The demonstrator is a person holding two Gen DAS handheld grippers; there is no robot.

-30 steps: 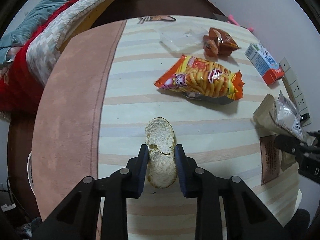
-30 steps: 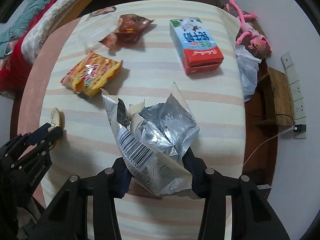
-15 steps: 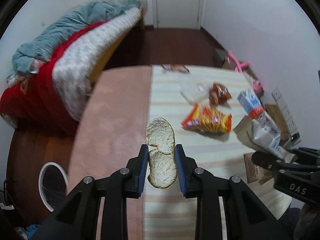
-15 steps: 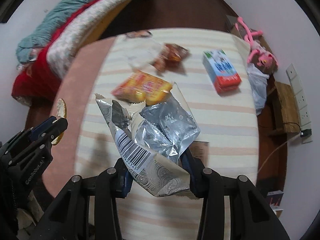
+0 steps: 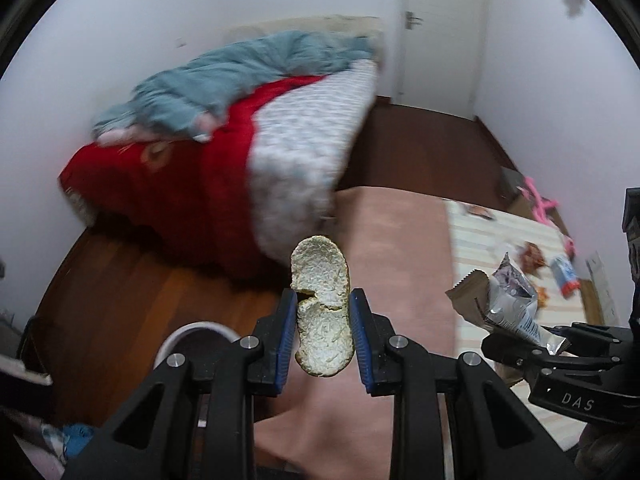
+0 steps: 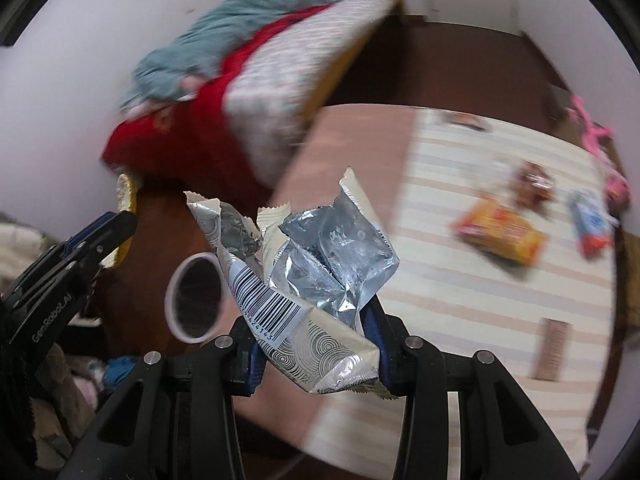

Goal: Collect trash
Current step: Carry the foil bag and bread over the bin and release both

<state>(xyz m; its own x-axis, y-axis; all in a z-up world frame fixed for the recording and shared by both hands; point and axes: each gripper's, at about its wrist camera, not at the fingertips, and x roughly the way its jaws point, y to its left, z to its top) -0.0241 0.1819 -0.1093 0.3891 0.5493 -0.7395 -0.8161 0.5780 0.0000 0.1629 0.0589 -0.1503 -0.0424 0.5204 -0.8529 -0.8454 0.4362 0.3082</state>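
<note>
My left gripper (image 5: 322, 312) is shut on a cracked rice cracker (image 5: 320, 280), held in the air over the table's pink edge. My right gripper (image 6: 316, 332) is shut on a torn silver foil wrapper (image 6: 312, 276) with a barcode; the wrapper also shows in the left wrist view (image 5: 508, 308). A white-rimmed trash bin (image 6: 194, 298) stands on the wooden floor left of the table, just behind the wrapper; its rim also shows in the left wrist view (image 5: 192, 330). The left gripper (image 6: 96, 236) with the cracker (image 6: 127, 200) shows at the left of the right wrist view.
On the striped table (image 6: 460, 288) lie an orange snack bag (image 6: 500, 236), a brown wrapper (image 6: 534, 184), a red and blue carton (image 6: 592, 224) and a brown bar (image 6: 550, 344). A bed with red and teal covers (image 5: 240, 140) stands beyond the floor.
Both grippers have lifted and swung left from over the table toward the floor side, each still holding its item. The bin has come into the right wrist view.
</note>
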